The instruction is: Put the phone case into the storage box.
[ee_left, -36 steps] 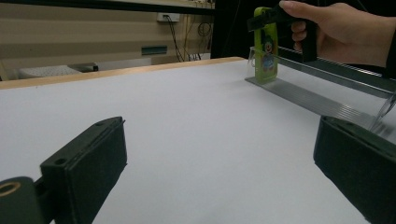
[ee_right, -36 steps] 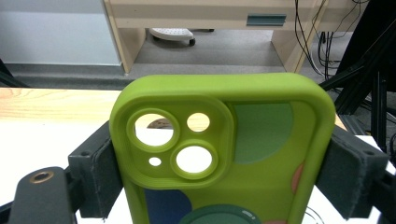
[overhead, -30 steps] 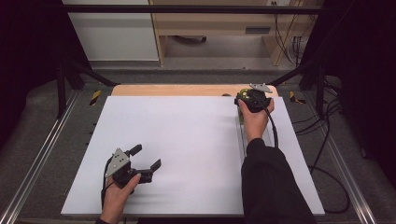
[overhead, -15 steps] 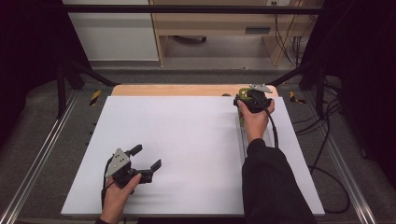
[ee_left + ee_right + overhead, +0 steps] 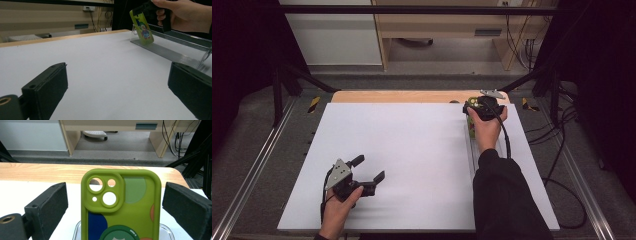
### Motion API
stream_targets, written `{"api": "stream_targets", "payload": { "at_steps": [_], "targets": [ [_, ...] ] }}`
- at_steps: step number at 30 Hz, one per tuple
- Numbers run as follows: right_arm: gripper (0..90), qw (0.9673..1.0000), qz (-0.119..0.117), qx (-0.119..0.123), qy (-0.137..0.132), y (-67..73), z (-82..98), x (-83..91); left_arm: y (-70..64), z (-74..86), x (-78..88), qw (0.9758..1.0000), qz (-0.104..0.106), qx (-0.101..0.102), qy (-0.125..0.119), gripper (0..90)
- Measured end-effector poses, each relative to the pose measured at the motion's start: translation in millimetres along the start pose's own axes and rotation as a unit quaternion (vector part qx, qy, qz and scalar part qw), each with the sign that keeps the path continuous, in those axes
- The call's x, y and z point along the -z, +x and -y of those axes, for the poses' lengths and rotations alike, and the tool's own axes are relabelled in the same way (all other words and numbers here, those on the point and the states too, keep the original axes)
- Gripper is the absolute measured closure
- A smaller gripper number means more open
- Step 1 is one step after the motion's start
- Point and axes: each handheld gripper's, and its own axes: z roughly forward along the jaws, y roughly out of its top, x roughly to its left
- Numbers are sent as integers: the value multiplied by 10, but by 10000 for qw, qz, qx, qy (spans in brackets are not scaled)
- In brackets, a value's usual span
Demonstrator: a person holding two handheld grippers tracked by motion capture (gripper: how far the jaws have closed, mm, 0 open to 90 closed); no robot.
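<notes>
A lime-green phone case [image 5: 120, 210] with a cartoon print stands upright in a clear stand [image 5: 165, 230] at the far end of a metal rail [image 5: 472, 150]. My right gripper [image 5: 116, 195] straddles the case, and a gap shows at each side between pad and case. Its jaws have just been opening, with the case between them and untouched. In the high view the right gripper [image 5: 479, 107] sits at the table's far right, over the case [image 5: 471, 125]. My left gripper [image 5: 370, 167] rests open and empty near the front left. Across its open jaws [image 5: 117, 75] I see the case [image 5: 142, 28].
A white sheet [image 5: 412, 150] covers the table, with a wooden strip [image 5: 402, 96] along the far edge. The rail [image 5: 170, 52] runs front to back on the right side. Metal frame bars and cables lie beyond the table's sides.
</notes>
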Motion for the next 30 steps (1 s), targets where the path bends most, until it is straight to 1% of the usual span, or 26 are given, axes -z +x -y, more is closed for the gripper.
{"api": "stream_targets", "payload": {
  "at_steps": [3, 9, 15, 19, 22, 28, 30],
  "targets": [
    [65, 10000, 24, 87, -1, 6, -8, 10, -2, -1, 1, 10000, 2, -1, -1, 21],
    [65, 10000, -22, 24, 30, -5, -22, 38, 0, 0, -2, 10000, 0, -9, 4, 21],
    [65, 10000, -52, 48, 48, -9, -36, 82, 13, 3, -3, 10000, -29, -33, 11, 21],
    [60, 9999, -120, 62, 91, -2, -29, 125, 29, 10, -6, 10000, -58, -29, 31, 21],
    [60, 9998, -152, 105, 62, -5, -23, 157, 26, 9, -4, 10000, -63, -35, 26, 21],
    [60, 9998, -174, 48, 78, -53, -29, 196, 21, 9, -5, 9999, -81, -57, 36, 21],
    [60, 9997, -219, 54, 72, -64, -33, 208, 23, 9, -4, 9999, -80, -65, 30, 21]
  ]
}}
